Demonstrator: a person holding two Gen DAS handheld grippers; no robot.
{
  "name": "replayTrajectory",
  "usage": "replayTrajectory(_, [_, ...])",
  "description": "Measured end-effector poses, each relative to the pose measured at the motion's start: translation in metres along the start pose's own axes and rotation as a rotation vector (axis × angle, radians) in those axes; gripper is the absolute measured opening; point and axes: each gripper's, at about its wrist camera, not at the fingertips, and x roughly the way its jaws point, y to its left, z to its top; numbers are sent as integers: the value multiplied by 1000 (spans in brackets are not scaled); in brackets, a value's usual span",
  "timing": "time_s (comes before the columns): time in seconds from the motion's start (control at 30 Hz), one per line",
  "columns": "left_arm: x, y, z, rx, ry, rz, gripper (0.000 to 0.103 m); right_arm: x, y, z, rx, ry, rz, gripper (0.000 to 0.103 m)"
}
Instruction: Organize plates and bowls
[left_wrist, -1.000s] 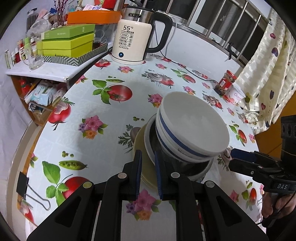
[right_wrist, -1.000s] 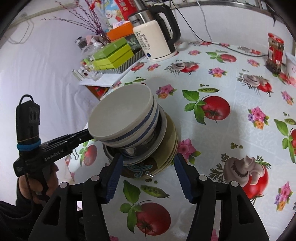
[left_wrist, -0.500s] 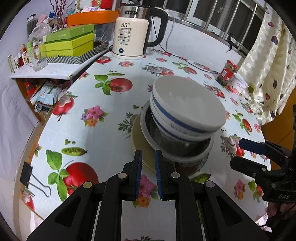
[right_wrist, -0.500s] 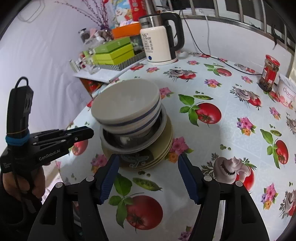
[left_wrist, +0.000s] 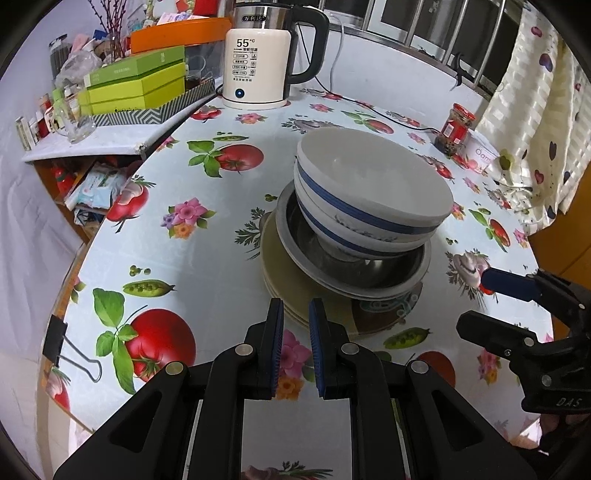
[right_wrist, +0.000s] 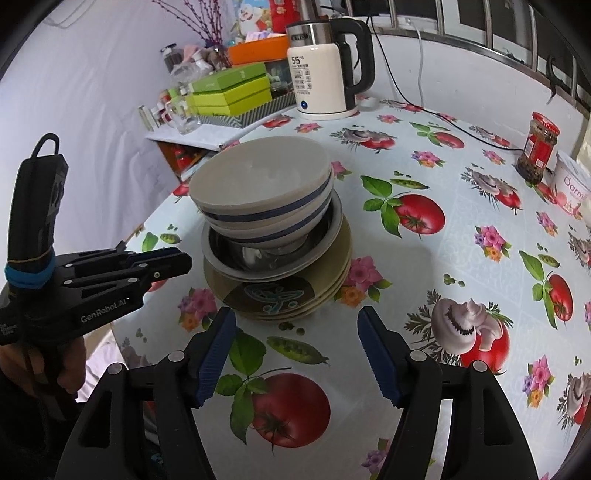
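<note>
Left gripper (left_wrist: 296, 314): fingers nearly together, nothing between them, just short of the plates (left_wrist: 295, 295). Mid-desk (left_wrist: 207, 258): two blue-banded bowls (left_wrist: 369, 192) nested in a steel bowl (left_wrist: 354, 273), all on the stacked plates. Right gripper (right_wrist: 297, 325): fingers wide, just been opening, empty, near the stack.

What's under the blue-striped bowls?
The blue-striped bowls sit in a steel bowl, on stacked plates. Plate count unclear; the steel bowl's base is hidden.
</note>
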Motion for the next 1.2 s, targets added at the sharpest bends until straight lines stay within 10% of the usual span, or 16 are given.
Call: replayTrajectory(1.2, [10, -6, -3, 19, 41, 4, 15, 5, 4, -1, -10, 13, 1, 70])
